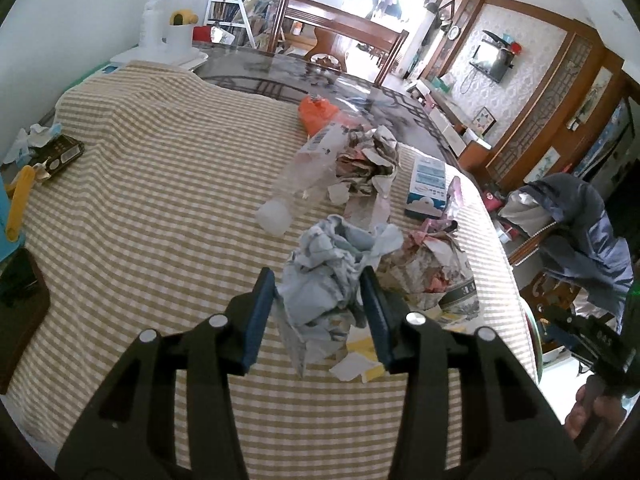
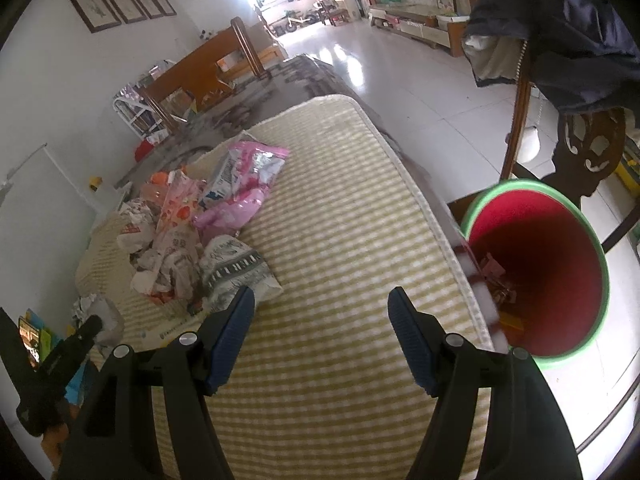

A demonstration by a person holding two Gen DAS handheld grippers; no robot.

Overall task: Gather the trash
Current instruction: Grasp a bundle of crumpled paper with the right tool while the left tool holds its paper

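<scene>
trash is heaped on the checked tablecloth (image 1: 140,208) in the left wrist view. the left gripper (image 1: 318,306) has its two blue pads closed partway on a crumpled pale blue paper wad (image 1: 324,272). the wad looks soft and squashed, with loose flaps hanging below the pads. behind it lie a clear plastic bottle (image 1: 304,172), a ball of printed newspaper (image 1: 370,160), an orange bag (image 1: 318,114) and a blue and white box (image 1: 428,186). small white and yellow scraps (image 1: 360,360) sit right under the wad. a loose flap could catch the scraps or the paper ball (image 1: 428,272) just beside it and drag them off the table. the grip is on soft paper, so the wad could slip out if it is pulled fast.

in the right wrist view the right gripper (image 2: 320,332) is open wide and holds nothing. only the cloth shows between its pads. the pile sits to its left: a pink plastic bag (image 2: 248,184), a pink printed wrapper (image 2: 176,216) and a grey newspaper lump (image 2: 234,268). the red bin with a green rim (image 2: 536,268) stands past the table edge, to the right, with a few bits already inside. trash let go too soon would land on the cloth or the white floor (image 2: 420,92), because the bin is lower and off to the side.
</scene>
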